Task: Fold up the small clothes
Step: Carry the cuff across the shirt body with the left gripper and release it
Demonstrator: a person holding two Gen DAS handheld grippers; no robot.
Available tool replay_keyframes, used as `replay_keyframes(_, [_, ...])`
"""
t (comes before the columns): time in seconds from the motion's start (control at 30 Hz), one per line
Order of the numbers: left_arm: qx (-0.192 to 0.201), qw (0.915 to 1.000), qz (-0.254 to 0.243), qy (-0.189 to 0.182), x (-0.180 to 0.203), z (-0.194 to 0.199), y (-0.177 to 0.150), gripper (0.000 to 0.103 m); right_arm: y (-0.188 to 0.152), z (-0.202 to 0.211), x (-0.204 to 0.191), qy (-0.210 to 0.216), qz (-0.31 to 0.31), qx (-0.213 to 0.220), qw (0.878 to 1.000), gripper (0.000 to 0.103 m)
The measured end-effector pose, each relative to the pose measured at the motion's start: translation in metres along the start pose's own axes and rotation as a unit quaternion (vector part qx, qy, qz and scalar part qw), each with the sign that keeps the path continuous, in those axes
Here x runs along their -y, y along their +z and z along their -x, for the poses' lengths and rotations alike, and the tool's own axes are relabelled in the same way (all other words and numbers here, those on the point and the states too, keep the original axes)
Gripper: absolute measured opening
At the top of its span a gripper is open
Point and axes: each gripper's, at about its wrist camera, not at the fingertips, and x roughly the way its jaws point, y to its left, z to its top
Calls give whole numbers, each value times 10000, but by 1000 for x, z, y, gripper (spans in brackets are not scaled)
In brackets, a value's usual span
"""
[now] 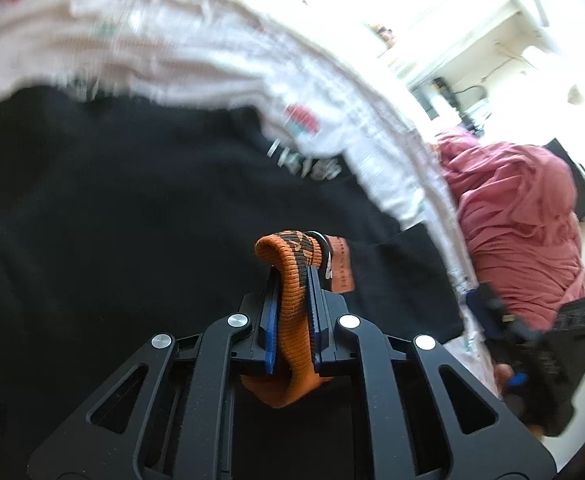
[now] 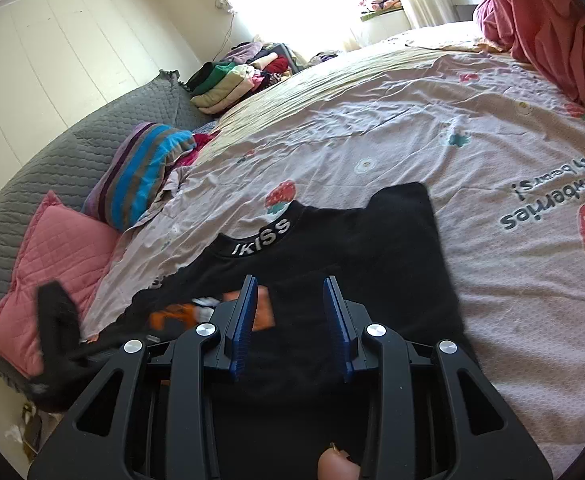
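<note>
A black top [image 2: 372, 248] with white letters on its collar [image 2: 260, 240] lies spread on the pink strawberry-print sheet [image 2: 412, 120]. In the left wrist view my left gripper [image 1: 294, 272] is shut on the top's orange-and-black ribbed cuff [image 1: 290, 312], which bulges out above and below the blue pads. An orange tag [image 1: 340, 264] hangs just right of it. My right gripper [image 2: 292, 280] hovers over the middle of the black top, open, with only flat fabric below the gap. The left gripper [image 2: 56, 320] shows blurred at the left of the right wrist view, beside an orange patch [image 2: 180, 312].
A rumpled pink duvet [image 2: 552, 20] lies at the bed's far right. A striped pillow [image 2: 144, 172], a pink quilted cushion [image 2: 60, 264] and a grey quilt [image 2: 92, 140] line the left side. Stacked clothes [image 2: 228, 84] sit at the back. A fingertip [image 2: 336, 464] shows at the bottom.
</note>
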Motion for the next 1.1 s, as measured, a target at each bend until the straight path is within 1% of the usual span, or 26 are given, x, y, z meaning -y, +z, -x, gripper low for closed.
replay_keyframes(0.1, [401,9988,-271,-1,12,32,13,6,0,0,3,-57,21,3,10000,33])
replay_keyframes(0.2, [606,9975,-353,45,14,52,23,5,0,-3,4,-89,13,-50,9999,33])
replay_keyframes(0.33, [572,9977,-323,136,7,58,25,5,-2,-7,3,-182,67,-117,9997,33])
replay_keyframes(0.43, [529,9983,-224,119,1,56,21,5,-3,-13,1,-366,235,-179,9989,33])
replay_keyframes(0.57, [477,9984,-211,211,-6,54,18,6,-9,-23,-1,-615,454,-315,9966,33])
replay_keyframes(0.63, [527,9978,-193,347,-10,56,17,9,-10,-26,-3,-636,521,-363,9960,33])
replay_keyframes(0.7, [607,9974,-159,364,-14,61,17,9,-12,-29,-6,-685,632,-378,9949,33])
replay_keyframes(0.77, [745,9959,-224,464,-15,70,17,9,-13,-32,-10,-721,755,-405,9937,33])
replay_keyframes(0.83, [773,9951,-293,543,-14,72,17,9,-14,-35,-13,-728,848,-449,9927,33])
replay_keyframes(0.9, [714,9953,-340,553,-13,70,17,9,-16,-39,-17,-749,931,-505,9916,36])
replay_keyframes(1.0, [467,9956,-491,644,-11,54,13,10,-19,-46,-22,-742,1022,-608,9901,38])
replay_keyframes(1.07, [232,9951,-616,741,-10,39,7,13,-21,-51,-25,-757,1104,-728,9883,41])
replay_keyframes(1.1, [59,9944,-665,820,-11,29,2,17,-23,-53,-26,-774,1132,-786,9874,45])
